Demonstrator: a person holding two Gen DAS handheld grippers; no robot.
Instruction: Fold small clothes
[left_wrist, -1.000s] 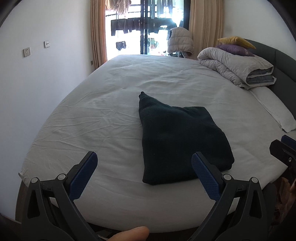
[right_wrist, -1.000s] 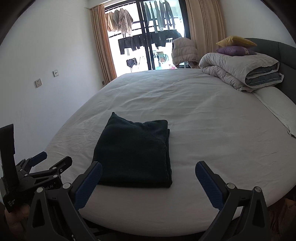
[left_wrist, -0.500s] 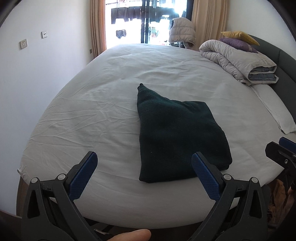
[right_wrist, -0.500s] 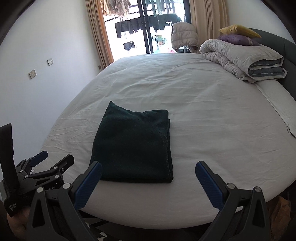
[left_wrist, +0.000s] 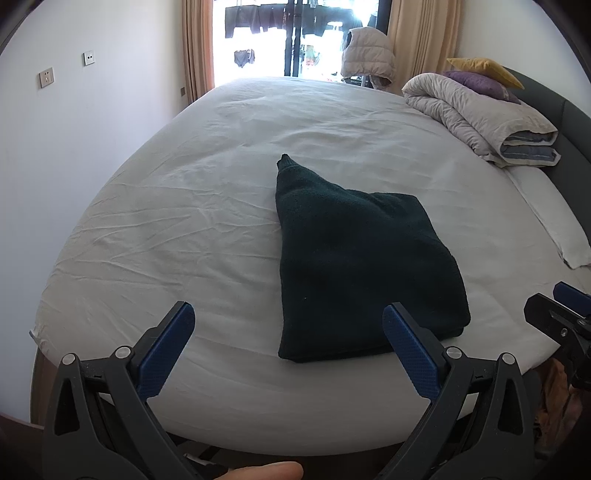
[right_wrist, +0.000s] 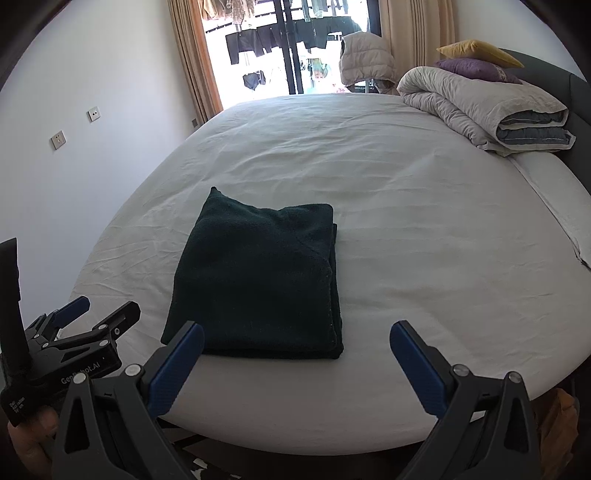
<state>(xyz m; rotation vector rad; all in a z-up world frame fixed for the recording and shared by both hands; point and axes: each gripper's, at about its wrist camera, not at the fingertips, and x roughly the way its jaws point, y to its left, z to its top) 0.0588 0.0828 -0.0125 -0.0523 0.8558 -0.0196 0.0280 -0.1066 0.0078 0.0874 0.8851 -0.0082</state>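
In the left wrist view, the dark green garment (left_wrist: 364, 266) is seen folded into a compact stack near the front edge of the bed (left_wrist: 207, 206), one corner left sticking out at the far end. The left hand-held gripper (left_wrist: 288, 345) is held released and empty, short of the cloth. Compared with a second ago, only a slight change in camera pitch is noted; the garment has not been disturbed.

In the right wrist view, the right hand-held gripper (right_wrist: 297, 363) is likewise released and empty. The folding is judged essentially finished.
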